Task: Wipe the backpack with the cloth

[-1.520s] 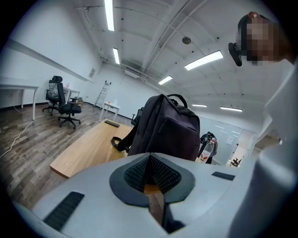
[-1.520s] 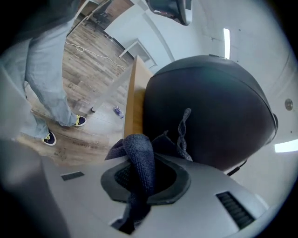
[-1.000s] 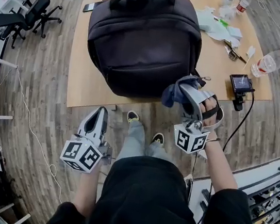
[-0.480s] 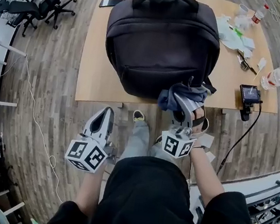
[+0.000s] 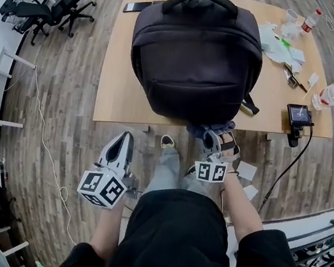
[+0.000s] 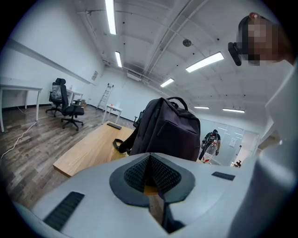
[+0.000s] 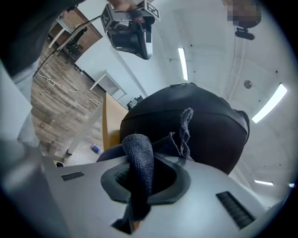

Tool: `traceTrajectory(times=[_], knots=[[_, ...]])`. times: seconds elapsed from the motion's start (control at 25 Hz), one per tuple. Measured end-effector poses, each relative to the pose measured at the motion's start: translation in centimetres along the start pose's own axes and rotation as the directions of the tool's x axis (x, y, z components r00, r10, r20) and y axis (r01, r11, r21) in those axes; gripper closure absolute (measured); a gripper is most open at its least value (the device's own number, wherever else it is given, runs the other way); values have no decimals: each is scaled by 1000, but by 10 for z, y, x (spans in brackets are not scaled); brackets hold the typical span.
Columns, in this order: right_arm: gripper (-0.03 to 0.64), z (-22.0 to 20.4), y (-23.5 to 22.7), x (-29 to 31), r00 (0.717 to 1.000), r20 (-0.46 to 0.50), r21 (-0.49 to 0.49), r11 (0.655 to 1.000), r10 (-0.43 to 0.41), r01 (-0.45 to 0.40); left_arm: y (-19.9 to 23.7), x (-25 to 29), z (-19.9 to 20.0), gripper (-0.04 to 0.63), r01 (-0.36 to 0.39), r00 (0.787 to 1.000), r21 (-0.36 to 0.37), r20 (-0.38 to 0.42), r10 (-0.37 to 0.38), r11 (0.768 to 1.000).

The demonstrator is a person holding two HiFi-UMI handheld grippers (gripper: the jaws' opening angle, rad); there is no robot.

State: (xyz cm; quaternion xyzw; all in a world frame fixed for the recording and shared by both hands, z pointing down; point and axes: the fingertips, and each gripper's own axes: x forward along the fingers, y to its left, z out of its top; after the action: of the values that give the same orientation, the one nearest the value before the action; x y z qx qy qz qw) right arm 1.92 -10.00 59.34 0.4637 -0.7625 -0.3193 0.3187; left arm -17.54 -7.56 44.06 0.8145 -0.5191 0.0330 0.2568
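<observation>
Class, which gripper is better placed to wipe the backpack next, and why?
Probably right. The right gripper is shut on the cloth at the near edge of the backpack; the left gripper is shut, empty, away from it.

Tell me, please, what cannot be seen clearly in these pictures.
- Head view: whether the cloth touches the backpack. The bag's bulging bottom and the right gripper cover that spot.
- Right gripper view: the cloth's lower end, hidden between the shut jaws.
- Head view: the table under the backpack, hidden by the bag itself.
- Head view: the papers at the far corner, too small to read.
</observation>
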Motion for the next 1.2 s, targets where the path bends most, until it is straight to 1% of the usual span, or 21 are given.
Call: traceTrajectory(times=[0.12,0.16,0.28,0.32,0.4,0.52,0.6,0.64,0.72,0.76,0.8,0.84,0.92,1.08,1.16,1.2], knots=[[581,-21,-8,-7,999,-34,-21,1000,8,-9,-1,3,-4,580,4,1000,-9,-7,-4,1000],[581,-30,-11,-11,998,-58,-12,1000,4,-5,-1,4,-6,580,7,1000,-14,-10,-8,1000],[581,-50,-24,-21,993,-116,84,996,-2,11,-7,8,-7,580,27,1000,-14,-14,-27,1000],[580,-49,-32,-23,994,-114,122,992,-3,17,-9,9,-6,580,33,999,-11,-15,-33,999],[580,-38,-51,-28,997,-76,169,985,-29,41,-13,12,-7,580,44,999,-9,-19,-44,999],[580,-9,-91,-39,993,14,171,979,-117,113,-20,19,-7,580,64,998,-4,-25,-64,998],[581,12,-125,-46,978,81,167,970,-194,179,-23,24,-8,580,75,997,-2,-29,-75,997],[580,23,-146,-49,963,117,177,960,-241,219,-24,26,-9,580,78,996,-2,-30,-78,997],[580,44,-197,-49,922,188,236,927,-337,291,-26,28,-9,580,83,996,-3,-32,-83,997],[580,53,-223,-47,904,210,276,910,-372,310,-26,29,-10,580,85,996,-3,-33,-85,996],[580,58,-247,-42,895,214,318,894,-392,315,-27,29,-10,580,86,996,-4,-33,-87,996],[580,60,-267,-35,896,195,359,879,-399,313,-28,29,-10,580,87,996,-5,-33,-88,996],[580,61,-298,-22,911,146,416,860,-385,297,-29,28,-9,580,88,996,-7,-31,-88,996],[580,85,-337,1,925,173,392,886,-337,249,-28,26,-7,580,83,996,-9,-28,-84,996],[580,89,-349,11,931,176,415,882,-319,224,-26,24,-6,580,77,997,-11,-26,-77,997],[580,90,-354,14,931,188,442,874,-312,204,-24,24,-7,580,74,997,-11,-26,-74,997]])
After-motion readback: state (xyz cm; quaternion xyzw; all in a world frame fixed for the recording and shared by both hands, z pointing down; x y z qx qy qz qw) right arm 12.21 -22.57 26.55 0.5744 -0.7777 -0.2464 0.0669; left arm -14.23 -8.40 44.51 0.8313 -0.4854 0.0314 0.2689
